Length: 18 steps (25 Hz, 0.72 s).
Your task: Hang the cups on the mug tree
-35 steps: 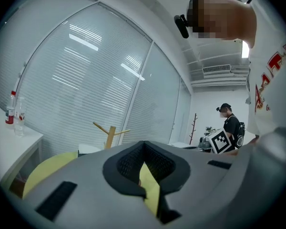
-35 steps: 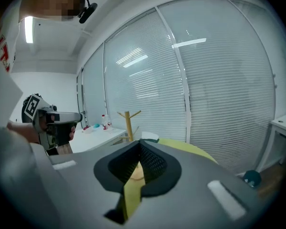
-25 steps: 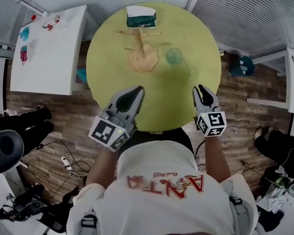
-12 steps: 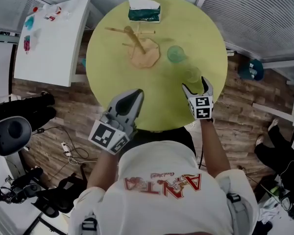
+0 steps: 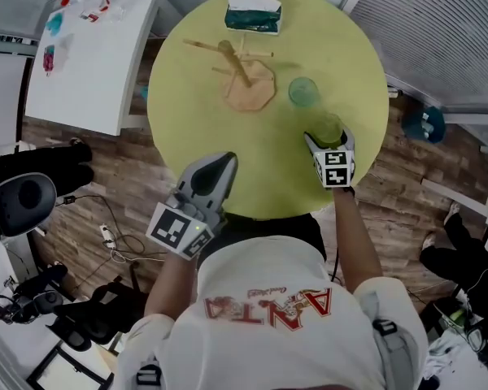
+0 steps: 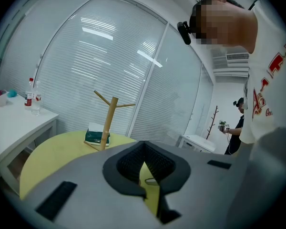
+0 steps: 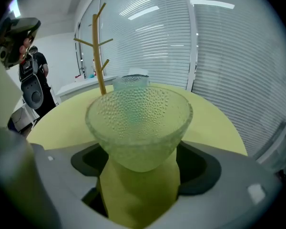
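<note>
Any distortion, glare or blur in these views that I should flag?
Head view: sharp and evenly lit on the table, with wide-lens bending toward the edges. Left gripper view: fisheye with black corners; ceiling lights streak across the blinds. Right gripper view: same fisheye; the near cup looms large and slightly soft, the mug tree behind is clear.

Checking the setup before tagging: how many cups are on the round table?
2. A clear dimpled glass cup stands between the right gripper's opening jaws; a teal glass cup stands beyond it, beside the mug tree. None seems hidden.
</note>
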Each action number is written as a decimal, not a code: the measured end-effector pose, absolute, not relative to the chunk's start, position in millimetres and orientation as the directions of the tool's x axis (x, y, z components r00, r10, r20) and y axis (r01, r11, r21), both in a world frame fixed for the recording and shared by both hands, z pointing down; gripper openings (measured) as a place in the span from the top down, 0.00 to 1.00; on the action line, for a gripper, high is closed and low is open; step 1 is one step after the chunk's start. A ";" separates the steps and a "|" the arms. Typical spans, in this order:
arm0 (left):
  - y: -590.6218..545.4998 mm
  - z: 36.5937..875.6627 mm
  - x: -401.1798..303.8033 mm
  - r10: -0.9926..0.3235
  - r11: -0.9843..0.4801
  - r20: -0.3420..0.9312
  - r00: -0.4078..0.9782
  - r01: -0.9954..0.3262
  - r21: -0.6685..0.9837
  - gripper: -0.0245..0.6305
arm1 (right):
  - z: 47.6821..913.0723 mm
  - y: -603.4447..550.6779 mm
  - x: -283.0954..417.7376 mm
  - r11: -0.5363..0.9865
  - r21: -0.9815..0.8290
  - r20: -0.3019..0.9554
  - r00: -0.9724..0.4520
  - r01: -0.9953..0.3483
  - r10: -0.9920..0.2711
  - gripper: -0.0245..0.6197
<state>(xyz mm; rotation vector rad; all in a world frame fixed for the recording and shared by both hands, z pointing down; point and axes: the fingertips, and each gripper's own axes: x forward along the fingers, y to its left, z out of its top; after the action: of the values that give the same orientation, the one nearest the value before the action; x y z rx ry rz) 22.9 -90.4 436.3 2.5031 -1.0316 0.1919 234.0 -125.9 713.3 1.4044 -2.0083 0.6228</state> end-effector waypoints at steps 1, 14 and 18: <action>-91.1 437.0 21.7 -0.641 -0.633 0.283 0.714 -0.699 0.332 0.95 | 713.8 -129.0 233.5 0.321 -0.046 0.702 -0.259 -0.946 -0.663 0.32; -91.3 436.3 20.0 -0.630 -0.641 0.275 0.726 -0.686 0.344 0.95 | 696.8 -138.9 236.5 0.284 -0.080 0.661 -0.264 -0.956 -0.703 0.43; -90.9 437.4 22.2 -0.618 -0.649 0.277 0.736 -0.676 0.348 0.95 | 698.4 -136.8 237.6 0.298 -0.058 0.689 -0.254 -0.953 -0.679 0.43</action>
<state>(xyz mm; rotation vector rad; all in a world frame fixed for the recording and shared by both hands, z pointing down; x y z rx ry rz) 22.2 -90.9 437.4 2.5068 -0.9889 0.1842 237.6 -136.8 698.4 1.4476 -2.0189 0.6461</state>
